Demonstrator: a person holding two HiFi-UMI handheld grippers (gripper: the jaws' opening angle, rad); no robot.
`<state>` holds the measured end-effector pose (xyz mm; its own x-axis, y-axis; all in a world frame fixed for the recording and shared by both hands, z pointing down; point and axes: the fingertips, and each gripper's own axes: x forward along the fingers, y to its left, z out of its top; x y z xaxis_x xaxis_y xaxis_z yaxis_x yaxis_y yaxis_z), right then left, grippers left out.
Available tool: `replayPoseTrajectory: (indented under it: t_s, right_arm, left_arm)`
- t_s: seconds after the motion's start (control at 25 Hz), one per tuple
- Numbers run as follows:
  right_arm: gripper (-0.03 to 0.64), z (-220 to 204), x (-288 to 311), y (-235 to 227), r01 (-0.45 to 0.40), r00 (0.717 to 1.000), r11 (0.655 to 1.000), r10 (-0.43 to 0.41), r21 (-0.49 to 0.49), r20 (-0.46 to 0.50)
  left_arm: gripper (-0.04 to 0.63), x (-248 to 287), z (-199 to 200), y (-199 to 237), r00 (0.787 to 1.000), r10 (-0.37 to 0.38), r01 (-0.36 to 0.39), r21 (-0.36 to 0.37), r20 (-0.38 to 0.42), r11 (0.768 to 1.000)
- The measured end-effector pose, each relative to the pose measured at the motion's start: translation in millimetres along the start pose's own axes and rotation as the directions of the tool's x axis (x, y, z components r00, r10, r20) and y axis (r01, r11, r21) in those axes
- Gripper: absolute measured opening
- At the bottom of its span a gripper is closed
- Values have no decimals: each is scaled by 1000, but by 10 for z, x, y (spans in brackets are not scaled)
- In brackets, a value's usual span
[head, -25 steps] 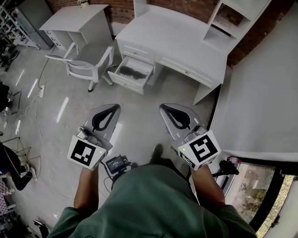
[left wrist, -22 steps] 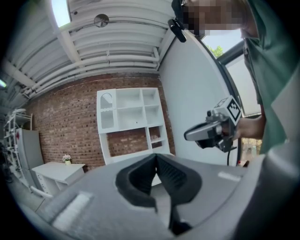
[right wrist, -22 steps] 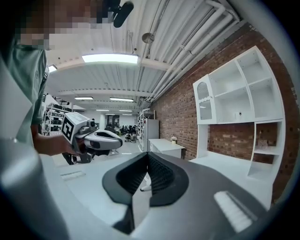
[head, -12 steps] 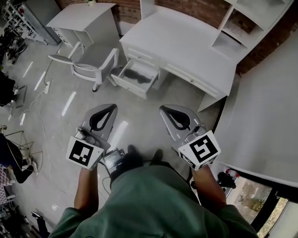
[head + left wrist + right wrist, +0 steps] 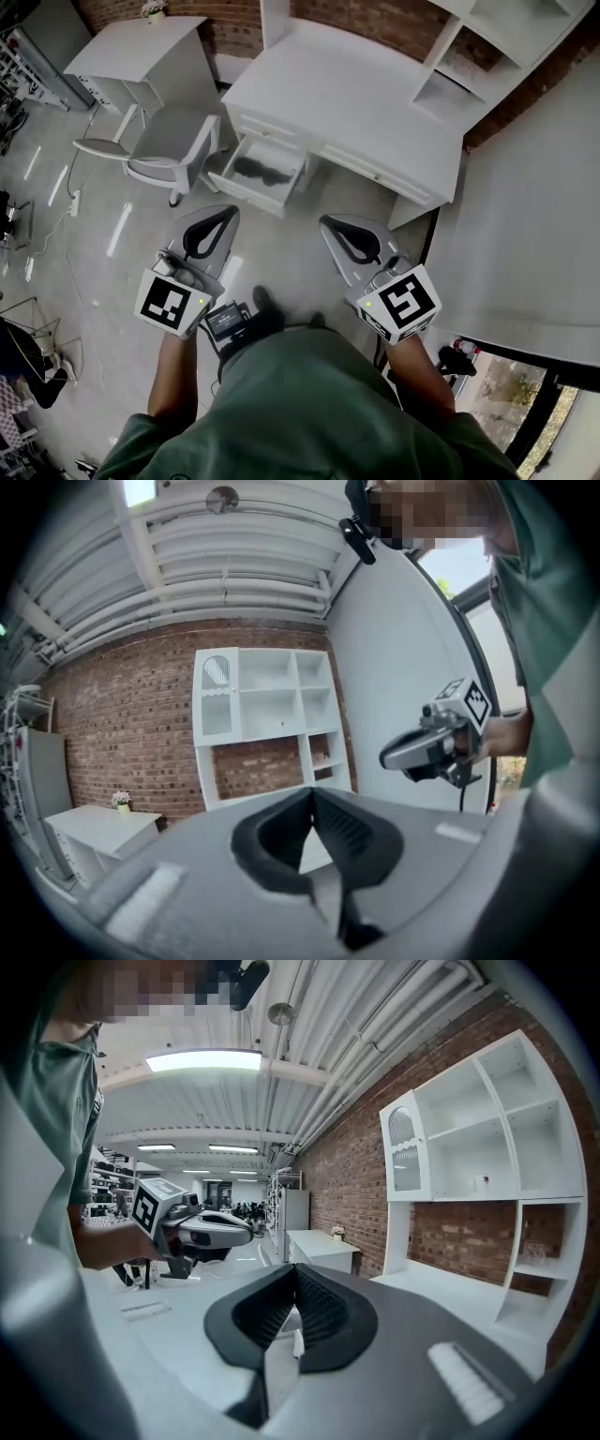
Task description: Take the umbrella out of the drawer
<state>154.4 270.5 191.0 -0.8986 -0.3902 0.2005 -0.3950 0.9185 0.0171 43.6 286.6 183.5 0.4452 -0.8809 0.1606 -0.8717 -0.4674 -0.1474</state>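
Grey plastic, the left gripper (image 5: 223,215) and right gripper (image 5: 329,223) are held side by side in front of the person, each with its jaws pressed together on nothing. Beyond them, across bare pale floor, the white wooden drawer (image 5: 246,192) stands open from the white desk (image 5: 356,94). The dark folded umbrella (image 5: 255,168) lies inside, well apart from both. This looks like the approach. Next, one gripper must come in over the drawer and spread its jaws around the umbrella.

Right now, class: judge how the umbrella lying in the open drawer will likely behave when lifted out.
The umbrella looks short and folded, so probably light. Its ragged dark outline suggests loose fabric, likely floppy to grip. Lying flat in the drawer, it seems unlikely to roll.
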Motion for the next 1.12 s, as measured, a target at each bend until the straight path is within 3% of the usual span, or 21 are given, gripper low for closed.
replayPoseTrajectory:
  t_s: [0.44,0.72,1.12]
  right_arm:
    - [6,188,948,-187,102,995,995,-102,-4,-15]
    - [6,150,1240,-366,115,991,993,-115,3,-62]
    - [6,68,1797,-1019,-22,999,999,24,31,-37]
  left_arm:
    - [3,250,-149,961,992,-112,113,-3,49,994]
    - [3,448,-244,1280,990,-128,130,-38,55,991]
    - [3,1052,-371,1640,999,-44,43,-44,-26,998]
